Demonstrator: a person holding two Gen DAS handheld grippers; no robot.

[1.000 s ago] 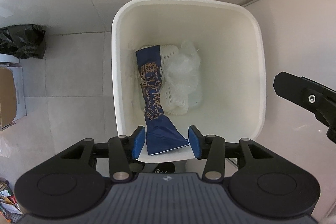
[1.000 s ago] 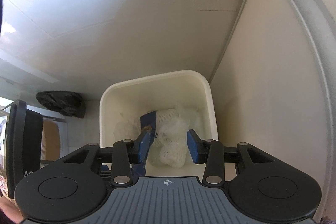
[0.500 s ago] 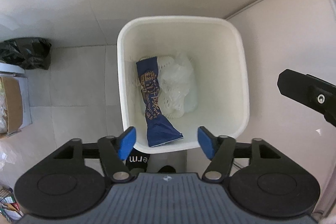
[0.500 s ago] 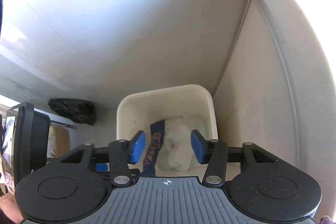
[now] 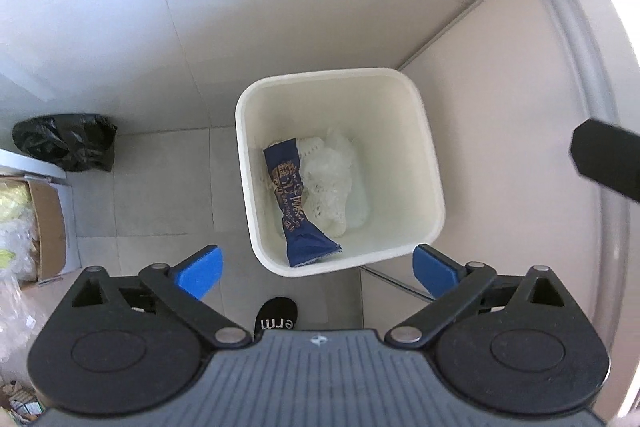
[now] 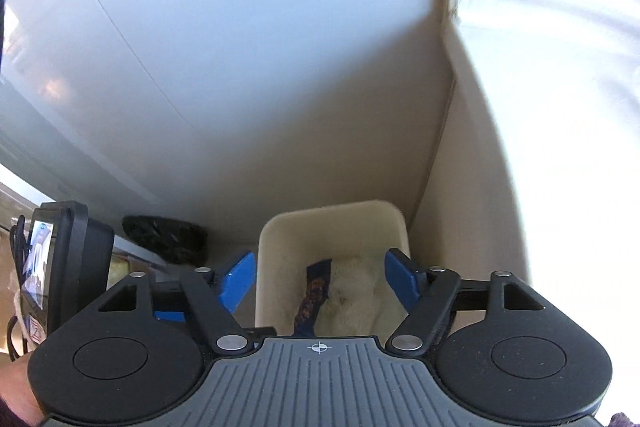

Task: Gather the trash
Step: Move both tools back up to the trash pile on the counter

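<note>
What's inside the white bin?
Inside the white square plastic bin lie a dark blue printed wrapper and white foam netting with crumpled clear plastic beside it. Whatever is under them stays hidden; part of the bin's floor shows bare.

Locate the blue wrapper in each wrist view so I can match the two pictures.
Left wrist: blue wrapper lies inside the white bin, left of the white netting.
Right wrist: blue wrapper low centre, in the bin.
Shared landmark: black bag on the floor.
</note>
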